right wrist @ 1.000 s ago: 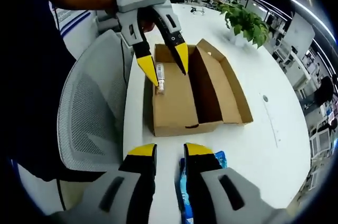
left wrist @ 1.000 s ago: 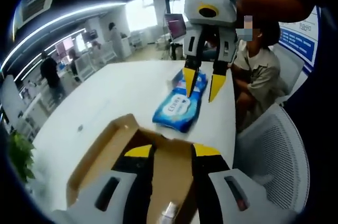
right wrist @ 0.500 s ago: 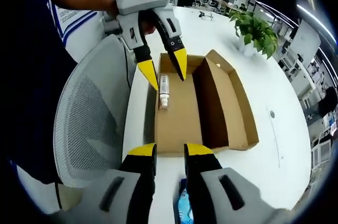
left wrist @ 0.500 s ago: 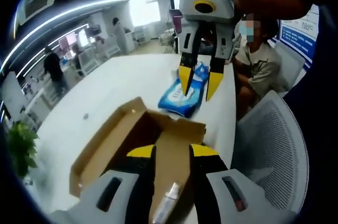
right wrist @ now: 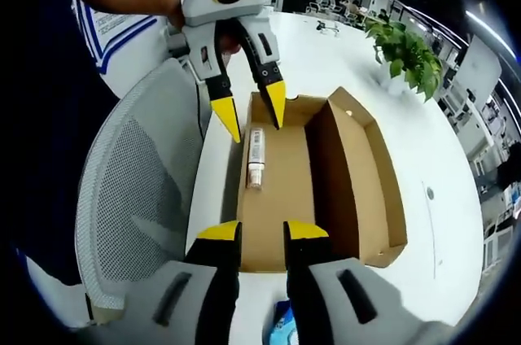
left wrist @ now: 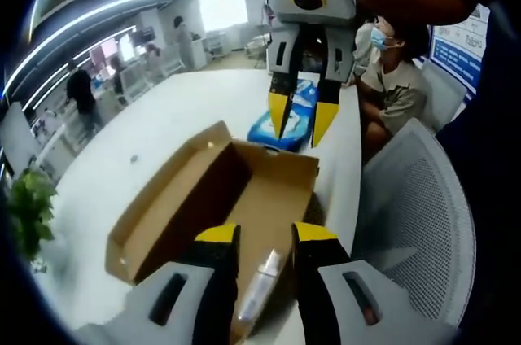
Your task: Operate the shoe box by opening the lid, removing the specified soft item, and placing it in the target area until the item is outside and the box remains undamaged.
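Two grippers face each other across an open cardboard shoe box [left wrist: 203, 198] on a white table [left wrist: 163, 133].

Left gripper view: the left gripper [left wrist: 260, 235] hangs over the near end of the box, its yellow-tipped jaws spread with nothing between them, a small white tube [left wrist: 259, 288] lying on the box floor just below the gap. Beyond the box, a blue soft pack [left wrist: 285, 121] rests on the table, with the right gripper [left wrist: 297, 121] hovering in front of it, jaws apart. A mesh chair [left wrist: 415, 231] stands beside the table.

Right gripper view: the right gripper [right wrist: 260, 235] has its jaws parted and empty, above the box's near edge. The left gripper [right wrist: 248, 113] hangs over the tube [right wrist: 256, 158]. A corner of the blue pack [right wrist: 281, 330] peeks out below the jaws.

Judging by this, the soft pack is already outside the box, so placement looks done. If the tube is wanted next, the left gripper needs to lower and close on it lengthwise without scraping the cardboard.
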A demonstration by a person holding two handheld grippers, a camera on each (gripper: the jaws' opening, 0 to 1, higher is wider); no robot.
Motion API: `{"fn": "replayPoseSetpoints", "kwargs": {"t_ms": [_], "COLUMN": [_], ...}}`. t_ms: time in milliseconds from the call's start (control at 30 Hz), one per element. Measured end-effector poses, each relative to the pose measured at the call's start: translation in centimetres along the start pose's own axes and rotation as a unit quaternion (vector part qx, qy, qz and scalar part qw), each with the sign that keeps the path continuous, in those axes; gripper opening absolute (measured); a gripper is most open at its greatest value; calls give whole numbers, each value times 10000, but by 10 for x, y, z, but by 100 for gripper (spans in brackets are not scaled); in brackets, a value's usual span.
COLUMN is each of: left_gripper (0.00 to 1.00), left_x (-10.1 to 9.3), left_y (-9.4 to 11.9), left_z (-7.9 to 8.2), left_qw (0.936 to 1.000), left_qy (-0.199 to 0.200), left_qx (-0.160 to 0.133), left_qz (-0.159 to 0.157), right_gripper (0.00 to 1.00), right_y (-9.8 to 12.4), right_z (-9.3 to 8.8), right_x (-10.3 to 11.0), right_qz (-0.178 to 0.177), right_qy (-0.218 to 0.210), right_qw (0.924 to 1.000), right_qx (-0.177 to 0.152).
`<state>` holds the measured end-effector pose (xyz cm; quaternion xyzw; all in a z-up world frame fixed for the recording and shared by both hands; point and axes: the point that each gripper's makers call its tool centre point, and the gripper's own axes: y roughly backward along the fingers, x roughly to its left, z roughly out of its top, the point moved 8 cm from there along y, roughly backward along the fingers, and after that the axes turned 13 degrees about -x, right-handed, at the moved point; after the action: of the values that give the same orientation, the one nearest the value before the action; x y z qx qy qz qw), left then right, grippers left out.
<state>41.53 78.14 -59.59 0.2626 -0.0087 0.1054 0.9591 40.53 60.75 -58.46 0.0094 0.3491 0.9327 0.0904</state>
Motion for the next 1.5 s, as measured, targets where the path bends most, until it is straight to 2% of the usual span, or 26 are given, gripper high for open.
{"fn": "replayPoseSetpoints", "kwargs": {"t_ms": [367, 833, 1033, 1500], "left_gripper": [23, 23, 22, 22], "left_x": [7, 18, 22, 26], "left_y": [14, 26, 28, 18], "left_z": [-22, -37, -42, -45], "left_qw": [9998, 9996, 9996, 9992], "left_qy": [50, 56, 114, 120], "left_qx": [71, 2, -67, 53], "left_qz": [-160, -281, -256, -367], "right_gripper": [18, 18, 18, 18], "right_y": [-36, -73, -89, -113], "right_z": [14, 31, 30, 20], "right_x": [-3, -8, -9, -19], "right_qz": [85, 277, 348, 508], "right_qy": [-107, -81, -186, -295], "right_qw": [9999, 9994, 9990, 9981], "right_qx": [35, 200, 208, 176]}}
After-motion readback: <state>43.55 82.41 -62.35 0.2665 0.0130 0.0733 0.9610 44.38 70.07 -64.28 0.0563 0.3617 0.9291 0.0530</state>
